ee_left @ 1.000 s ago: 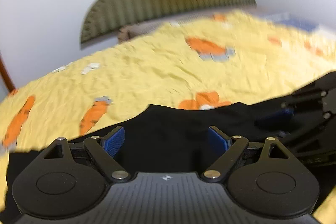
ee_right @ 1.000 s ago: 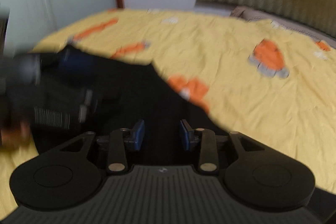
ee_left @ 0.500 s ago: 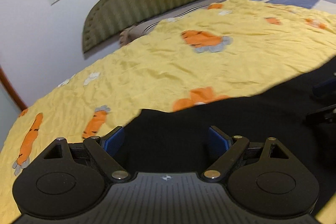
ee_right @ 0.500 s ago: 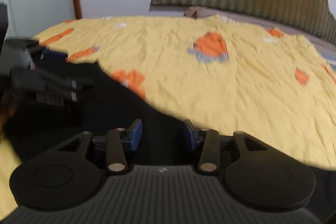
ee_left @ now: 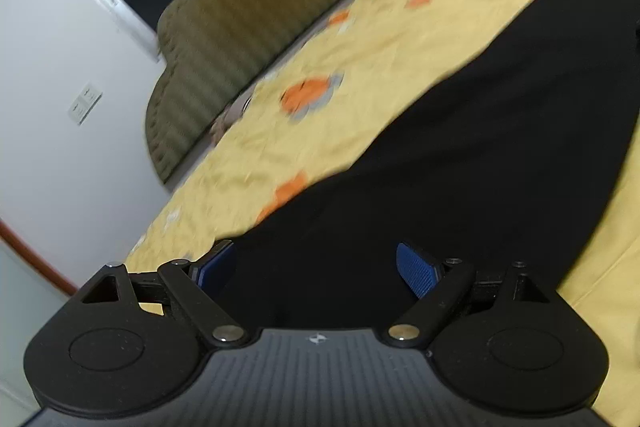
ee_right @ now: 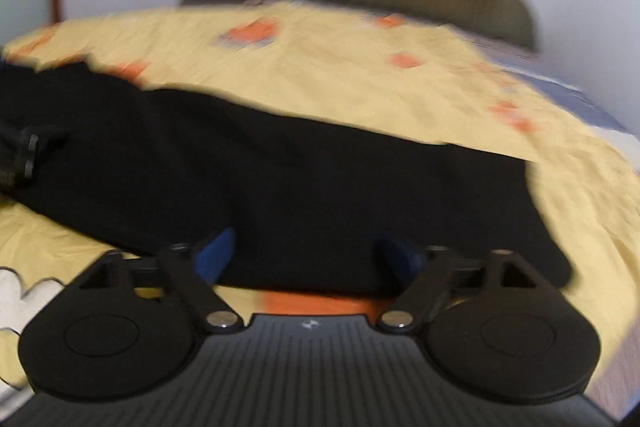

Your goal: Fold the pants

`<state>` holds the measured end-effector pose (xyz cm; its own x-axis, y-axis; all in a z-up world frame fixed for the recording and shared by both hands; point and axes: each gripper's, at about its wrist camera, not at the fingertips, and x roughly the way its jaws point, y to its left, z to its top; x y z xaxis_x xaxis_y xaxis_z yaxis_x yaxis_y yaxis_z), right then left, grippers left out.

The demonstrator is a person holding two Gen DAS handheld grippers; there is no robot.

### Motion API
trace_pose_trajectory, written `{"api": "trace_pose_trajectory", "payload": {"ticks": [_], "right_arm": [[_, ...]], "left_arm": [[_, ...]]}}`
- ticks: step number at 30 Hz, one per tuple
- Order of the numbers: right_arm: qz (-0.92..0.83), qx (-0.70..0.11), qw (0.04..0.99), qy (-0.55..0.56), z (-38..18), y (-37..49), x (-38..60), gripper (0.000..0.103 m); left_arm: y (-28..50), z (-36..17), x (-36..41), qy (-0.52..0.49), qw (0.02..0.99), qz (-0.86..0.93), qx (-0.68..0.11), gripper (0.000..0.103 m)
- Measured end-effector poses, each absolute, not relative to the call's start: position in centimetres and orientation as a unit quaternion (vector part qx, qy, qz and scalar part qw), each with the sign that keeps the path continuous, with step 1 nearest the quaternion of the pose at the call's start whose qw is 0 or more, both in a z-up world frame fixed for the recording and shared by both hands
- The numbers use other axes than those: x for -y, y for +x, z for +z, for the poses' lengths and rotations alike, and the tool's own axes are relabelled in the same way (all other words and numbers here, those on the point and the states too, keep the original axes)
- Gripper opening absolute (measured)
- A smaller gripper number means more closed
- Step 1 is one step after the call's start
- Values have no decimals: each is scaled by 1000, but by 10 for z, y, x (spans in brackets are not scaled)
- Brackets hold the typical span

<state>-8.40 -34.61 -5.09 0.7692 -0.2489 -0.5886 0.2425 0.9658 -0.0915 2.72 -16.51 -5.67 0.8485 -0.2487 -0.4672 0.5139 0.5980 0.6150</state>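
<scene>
Hovering low over the near edge of the black pants (ee_right: 304, 179), the right gripper (ee_right: 308, 259) has its blue pads spread wide with nothing between them, likely so it can take a fresh hold on the hem. The left gripper (ee_left: 316, 263) is likewise released, tilted over one end of the same cloth (ee_left: 460, 147), its fingers (ee_left: 416, 269) apart above the fabric. Both seem placed at opposite ends to lift for a fold. The pants lie flat in a long strip on the yellow bedspread (ee_right: 360, 75) with orange prints. Beyond stands the olive headboard (ee_left: 240, 27) against a white wall (ee_left: 60, 147)
</scene>
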Motion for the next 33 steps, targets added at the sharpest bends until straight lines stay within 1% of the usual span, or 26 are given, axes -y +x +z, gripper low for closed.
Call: {"api": "trace_pose_trajectory", "payload": {"ticks": [2, 4, 7, 10, 13, 15, 16, 17, 18, 19, 21, 22, 27, 28, 30, 33], "right_arm": [[-182, -299, 936, 18, -38, -114, 368, 83], [-252, -276, 927, 2, -21, -148, 389, 83], [-321, -222, 920, 27, 9, -199, 417, 83], [-320, -169, 926, 107, 24, -232, 442, 83], [-258, -161, 929, 211, 2, -220, 457, 81], [-221, -164, 921, 275, -23, -201, 465, 71], [-213, -167, 912, 309, -35, -193, 471, 63], [-209, -168, 902, 339, -49, -187, 477, 59], [-210, -169, 888, 372, -61, -184, 484, 57], [-208, -167, 878, 397, -76, -181, 487, 54], [-198, -154, 865, 434, -93, -176, 495, 52], [-196, -146, 862, 445, -98, -177, 497, 48], [-213, -116, 844, 479, -104, -165, 517, 47], [-219, -113, 844, 477, -105, -163, 520, 44], [-233, -107, 842, 474, -109, -156, 524, 36], [-235, -108, 837, 482, -111, -152, 529, 16]], "left_arm": [[19, -41, 176, 364, 880, -252, -170, 88], [13, -32, 192, 352, 879, -279, -163, 88], [12, -31, 228, 337, 872, -311, -170, 88], [20, -38, 265, 320, 868, -330, -187, 88], [40, -52, 297, 318, 867, -317, -215, 88], [56, -65, 310, 323, 868, -301, -228, 89], [61, -68, 312, 319, 872, -296, -224, 92], [63, -69, 313, 315, 878, -289, -215, 95], [61, -69, 312, 319, 879, -283, -212, 100], [62, -70, 314, 322, 881, -279, -208, 100], [59, -71, 314, 321, 883, -276, -204, 100], [55, -71, 313, 321, 883, -275, -201, 100], [43, -63, 307, 316, 882, -286, -200, 100], [42, -61, 306, 313, 882, -289, -199, 100], [40, -55, 303, 307, 884, -293, -196, 100], [43, -48, 298, 296, 889, -290, -197, 100]]}}
